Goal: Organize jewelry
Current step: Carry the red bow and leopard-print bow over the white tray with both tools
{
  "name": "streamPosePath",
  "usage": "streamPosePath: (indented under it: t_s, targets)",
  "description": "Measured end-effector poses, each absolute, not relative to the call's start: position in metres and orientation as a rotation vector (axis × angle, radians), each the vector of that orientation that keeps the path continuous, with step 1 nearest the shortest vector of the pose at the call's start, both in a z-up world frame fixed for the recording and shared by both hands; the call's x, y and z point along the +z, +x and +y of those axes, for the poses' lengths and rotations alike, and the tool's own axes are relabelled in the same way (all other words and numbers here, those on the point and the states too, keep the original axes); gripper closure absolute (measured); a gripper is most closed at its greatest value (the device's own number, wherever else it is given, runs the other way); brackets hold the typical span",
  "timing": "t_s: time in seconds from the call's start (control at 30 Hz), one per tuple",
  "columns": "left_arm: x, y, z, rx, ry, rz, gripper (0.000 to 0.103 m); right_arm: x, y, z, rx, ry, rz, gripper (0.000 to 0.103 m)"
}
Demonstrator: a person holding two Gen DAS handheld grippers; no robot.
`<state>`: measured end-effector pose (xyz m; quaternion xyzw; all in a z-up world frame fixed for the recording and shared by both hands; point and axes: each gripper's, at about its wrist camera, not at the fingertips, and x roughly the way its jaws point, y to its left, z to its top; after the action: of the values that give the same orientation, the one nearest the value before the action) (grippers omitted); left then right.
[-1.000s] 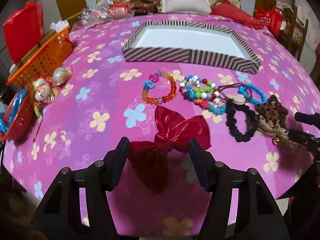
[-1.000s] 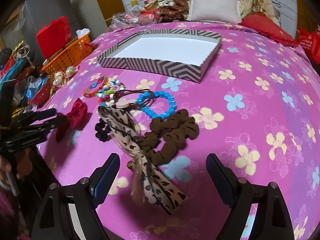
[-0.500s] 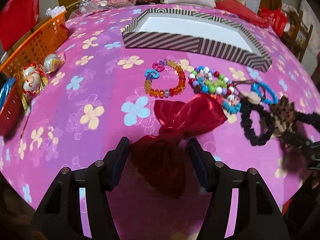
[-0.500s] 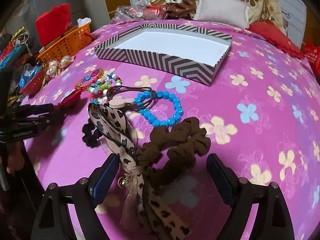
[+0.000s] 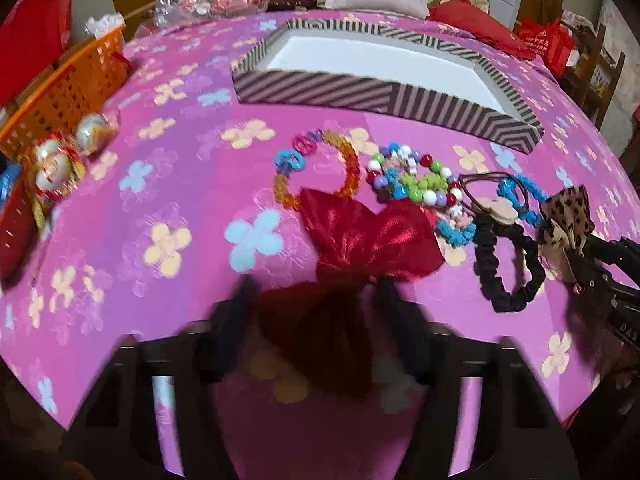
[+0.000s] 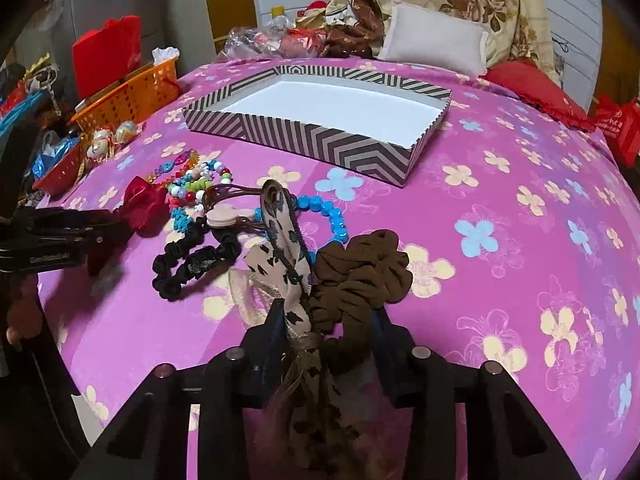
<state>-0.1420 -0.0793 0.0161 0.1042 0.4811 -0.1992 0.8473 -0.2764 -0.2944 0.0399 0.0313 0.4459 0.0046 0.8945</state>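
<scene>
My left gripper (image 5: pixel 314 292) is closing around the near half of a red satin bow (image 5: pixel 364 236); motion blur hides whether the jaws press it. My right gripper (image 6: pixel 326 320) is shut on a leopard-print bow (image 6: pixel 286 248) and a brown scrunchie (image 6: pixel 364 272) together. An orange bead bracelet (image 5: pixel 316 172), a multicolour bead bracelet (image 5: pixel 412 180), a blue bead bracelet (image 6: pixel 326 216) and a black scrunchie (image 5: pixel 506 264) lie on the pink flowered cloth. The striped box (image 6: pixel 320 140) stands empty behind them.
An orange basket (image 5: pixel 68 92) and wrapped ornaments (image 5: pixel 56 164) sit at the left edge of the bed. A red tray (image 6: pixel 60 168) is beside them. Pillows (image 6: pixel 432 44) and bags lie beyond the box.
My right gripper's jaws have closed in on the leopard bow and brown scrunchie. My left gripper has moved forward over the red bow and its jaws have narrowed.
</scene>
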Motion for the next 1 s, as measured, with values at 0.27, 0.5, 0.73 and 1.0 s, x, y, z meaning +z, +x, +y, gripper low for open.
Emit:
streamPosePath:
  t_s: [0.27, 0.5, 0.73, 1.0]
  targets:
    - [0.024, -0.150, -0.075, -0.445, 0.157, 1.025, 0.088, 0.051, -0.289, -0.293, 0.066, 0.129, 0.904, 0.077]
    - [0.060, -0.164, -0.077, -0.456, 0.116, 0.952, 0.088, 0.080, -0.294, -0.291, 0.072, 0.129, 0.835, 0.077]
    - [0.082, -0.157, -0.084, -0.438, 0.111, 0.910, 0.088, 0.099, -0.287, -0.295, 0.060, 0.130, 0.795, 0.077]
    - [0.091, -0.133, -0.101, -0.387, 0.117, 0.895, 0.088, 0.113, -0.260, -0.312, 0.031, 0.141, 0.781, 0.077]
